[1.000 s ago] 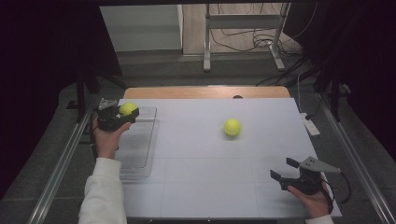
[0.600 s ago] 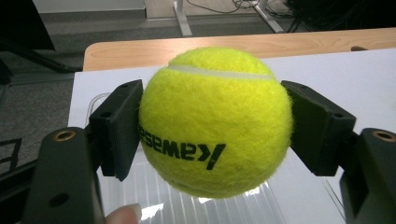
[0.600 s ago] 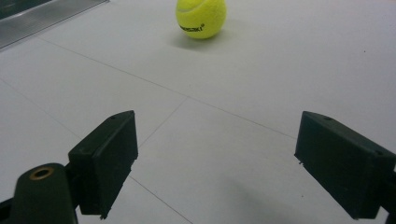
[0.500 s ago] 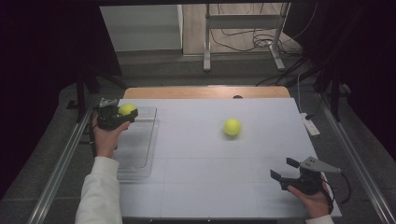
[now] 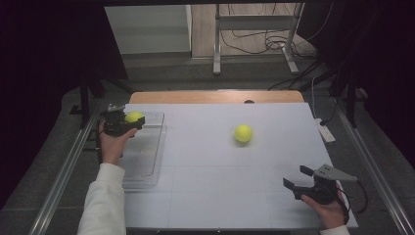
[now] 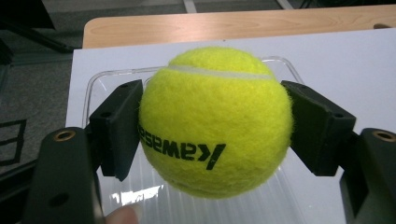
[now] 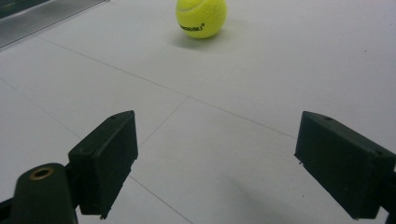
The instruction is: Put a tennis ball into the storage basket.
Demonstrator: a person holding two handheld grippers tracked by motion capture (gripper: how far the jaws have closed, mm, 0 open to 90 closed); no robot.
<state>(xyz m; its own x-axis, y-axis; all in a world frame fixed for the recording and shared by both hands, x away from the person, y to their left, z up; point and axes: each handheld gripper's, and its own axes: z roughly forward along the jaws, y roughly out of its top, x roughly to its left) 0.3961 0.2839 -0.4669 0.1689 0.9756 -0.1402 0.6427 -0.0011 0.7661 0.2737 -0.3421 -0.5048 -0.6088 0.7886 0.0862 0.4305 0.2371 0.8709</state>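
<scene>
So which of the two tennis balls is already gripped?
The ball over the clear tray, clamped in the left gripper; the other ball lies free mid-table.

The white desk (image 5: 220, 161) is evenly lit from above while the room around it falls dark. A soft shadow sits beside the far tennis ball (image 7: 201, 17). Glare glints on the clear tray (image 6: 140, 193). The near tool's black pads look slightly blurred.

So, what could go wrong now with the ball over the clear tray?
1. The left gripper holds the tennis ball only by its round sides; it may slip out early.
2. Released from above, it could bounce off the clear tray onto the table.
3. The second ball lies loose and may roll if the open right gripper nudges it.
</scene>
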